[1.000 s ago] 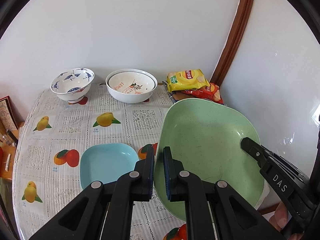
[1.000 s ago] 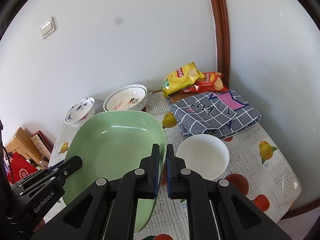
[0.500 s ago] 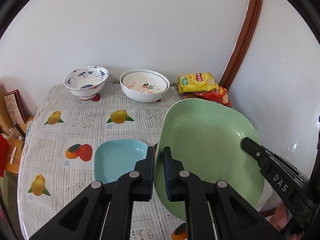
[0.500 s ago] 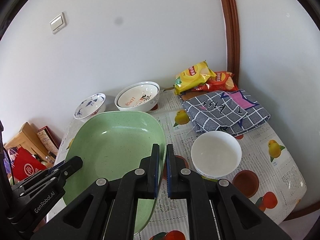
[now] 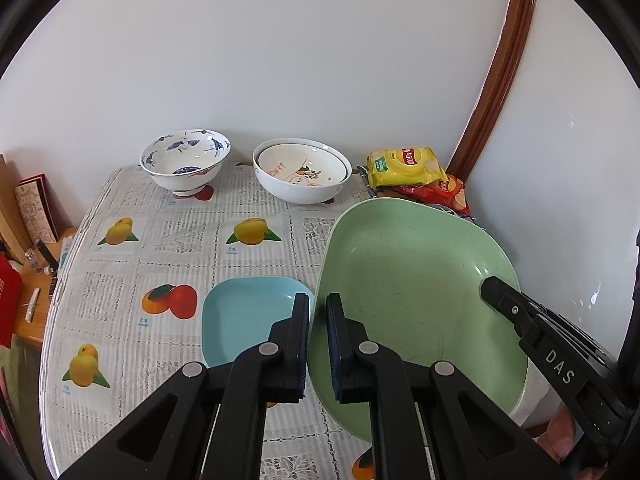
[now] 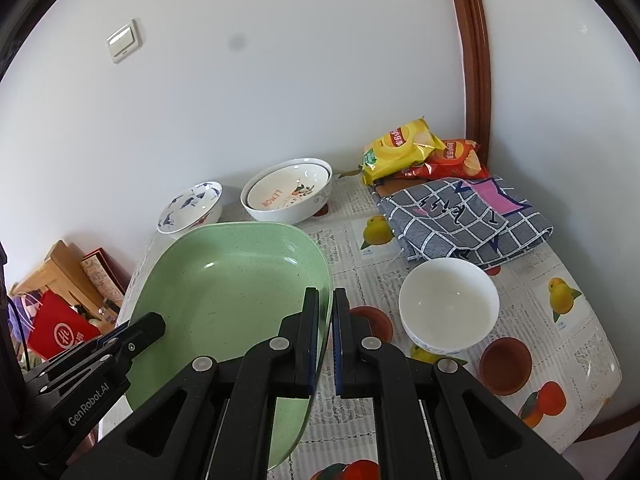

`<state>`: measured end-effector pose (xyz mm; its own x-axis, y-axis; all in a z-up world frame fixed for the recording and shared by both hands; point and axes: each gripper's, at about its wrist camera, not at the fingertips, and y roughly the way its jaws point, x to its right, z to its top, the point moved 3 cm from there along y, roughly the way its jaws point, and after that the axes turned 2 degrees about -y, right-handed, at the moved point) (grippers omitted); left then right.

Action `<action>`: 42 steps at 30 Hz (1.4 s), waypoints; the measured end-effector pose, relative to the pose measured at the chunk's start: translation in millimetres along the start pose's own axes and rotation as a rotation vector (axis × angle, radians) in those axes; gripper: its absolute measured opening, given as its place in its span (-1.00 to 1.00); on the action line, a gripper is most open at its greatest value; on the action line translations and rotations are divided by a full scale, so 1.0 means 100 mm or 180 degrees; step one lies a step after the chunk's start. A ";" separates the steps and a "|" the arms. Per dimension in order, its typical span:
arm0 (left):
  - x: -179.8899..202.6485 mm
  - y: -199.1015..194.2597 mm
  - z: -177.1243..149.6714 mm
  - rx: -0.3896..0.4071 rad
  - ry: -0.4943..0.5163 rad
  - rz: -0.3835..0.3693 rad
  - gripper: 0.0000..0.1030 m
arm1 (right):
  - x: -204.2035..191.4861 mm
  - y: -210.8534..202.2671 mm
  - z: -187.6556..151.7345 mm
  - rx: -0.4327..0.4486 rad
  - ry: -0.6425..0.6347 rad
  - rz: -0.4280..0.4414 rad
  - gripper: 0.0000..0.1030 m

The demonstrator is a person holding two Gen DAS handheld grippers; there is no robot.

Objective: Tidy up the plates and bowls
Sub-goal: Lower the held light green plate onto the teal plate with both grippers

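My two views are bright with soft, even daylight and sharp throughout. Fisheye bending curves the door frame, black vignette fills the corners, and small glare spots glint on the green plate.

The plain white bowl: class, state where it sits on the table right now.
In the right wrist view, the plain white bowl stands right of the held green dish, just in front of the folded checked cloth.
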<state>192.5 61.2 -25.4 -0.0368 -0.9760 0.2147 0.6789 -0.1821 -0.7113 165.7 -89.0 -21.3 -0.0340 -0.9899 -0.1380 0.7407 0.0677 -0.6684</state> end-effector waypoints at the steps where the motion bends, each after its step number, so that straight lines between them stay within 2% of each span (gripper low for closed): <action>1: -0.01 0.00 0.00 -0.0003 -0.0004 0.0003 -0.82 | -0.01 0.01 0.00 -0.0003 -0.0006 0.0002 -0.88; 42: -0.49 0.33 -0.06 -0.0202 -0.0285 0.0177 -0.82 | -0.37 0.59 -0.10 -0.0323 -0.0163 0.0122 -0.88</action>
<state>212.4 102.6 -63.9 0.0673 -0.9707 0.2305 0.6302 -0.1378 -0.7641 203.8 -47.4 -62.5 0.0293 -0.9912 -0.1289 0.6691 0.1153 -0.7342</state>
